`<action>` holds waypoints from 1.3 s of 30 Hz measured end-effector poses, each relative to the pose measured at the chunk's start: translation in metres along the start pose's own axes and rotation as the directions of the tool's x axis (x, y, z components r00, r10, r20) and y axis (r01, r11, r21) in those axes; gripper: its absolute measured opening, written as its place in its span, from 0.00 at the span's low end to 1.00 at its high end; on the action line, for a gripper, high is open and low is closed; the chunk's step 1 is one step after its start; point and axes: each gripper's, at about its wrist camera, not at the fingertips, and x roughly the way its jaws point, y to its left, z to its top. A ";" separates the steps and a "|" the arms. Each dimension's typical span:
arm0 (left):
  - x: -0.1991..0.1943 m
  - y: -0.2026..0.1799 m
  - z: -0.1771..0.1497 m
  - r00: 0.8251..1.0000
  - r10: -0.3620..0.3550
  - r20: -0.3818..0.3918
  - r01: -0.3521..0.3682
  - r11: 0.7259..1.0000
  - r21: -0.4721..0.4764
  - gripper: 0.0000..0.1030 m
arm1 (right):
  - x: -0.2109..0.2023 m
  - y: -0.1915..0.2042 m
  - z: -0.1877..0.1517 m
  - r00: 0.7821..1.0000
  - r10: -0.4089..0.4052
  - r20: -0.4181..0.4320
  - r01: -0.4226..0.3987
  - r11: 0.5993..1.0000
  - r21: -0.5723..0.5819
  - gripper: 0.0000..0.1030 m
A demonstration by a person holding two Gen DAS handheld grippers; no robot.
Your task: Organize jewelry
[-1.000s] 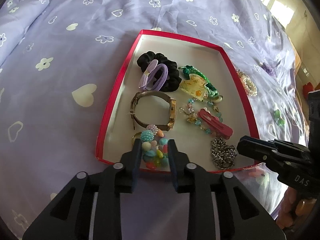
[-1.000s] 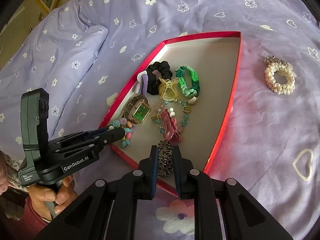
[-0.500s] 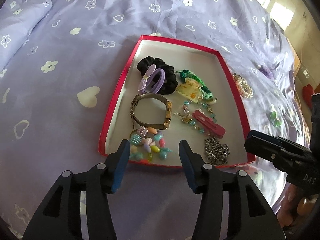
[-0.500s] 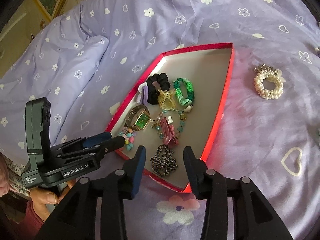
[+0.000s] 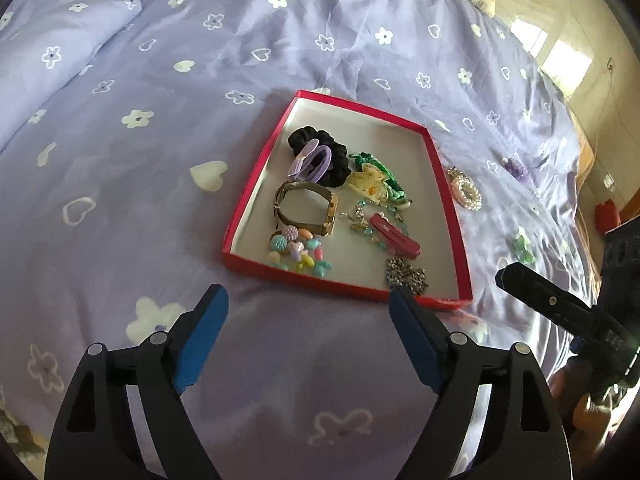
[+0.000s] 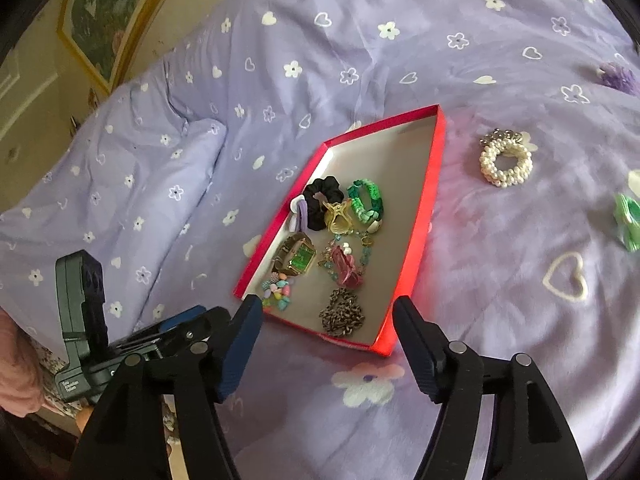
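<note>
Left tool (image 5: 308, 306) and right tool (image 6: 328, 316) both spread, jaws just opening, nothing between; red tray (image 5: 256, 192) on bed.

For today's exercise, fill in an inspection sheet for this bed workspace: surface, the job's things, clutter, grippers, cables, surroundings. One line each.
Surface: purple bedspread with white flowers and hearts, rumpled.
Job's things: red tray holds a black scrunchie, watch, bead bracelet, red clip and metal chain. Pearl bracelet lies on the bedspread outside the tray.
Clutter: small green piece and purple piece loose on the bedspread.
Grippers: left gripper and right gripper both empty, short of the tray; their jaws have just been opening.
Cables: nothing seen.
Surroundings: framed picture on the wall; bright window.
</note>
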 end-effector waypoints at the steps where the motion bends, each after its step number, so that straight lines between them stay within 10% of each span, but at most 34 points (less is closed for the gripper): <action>1: -0.003 0.000 -0.003 1.000 0.002 0.005 -0.002 1.000 -0.001 0.83 | -0.003 0.000 -0.003 1.000 0.000 0.007 0.000 1.000 0.008 0.69; 25: -0.057 -0.004 -0.030 0.991 0.099 0.086 -0.103 0.994 0.038 0.96 | -0.044 0.041 -0.026 0.987 -0.125 0.105 0.141 0.977 -0.163 0.86; 39: -0.064 -0.022 -0.014 0.949 0.215 0.232 -0.249 0.960 0.125 1.00 | -0.060 0.074 -0.012 0.967 -0.154 0.202 0.213 0.923 -0.320 1.00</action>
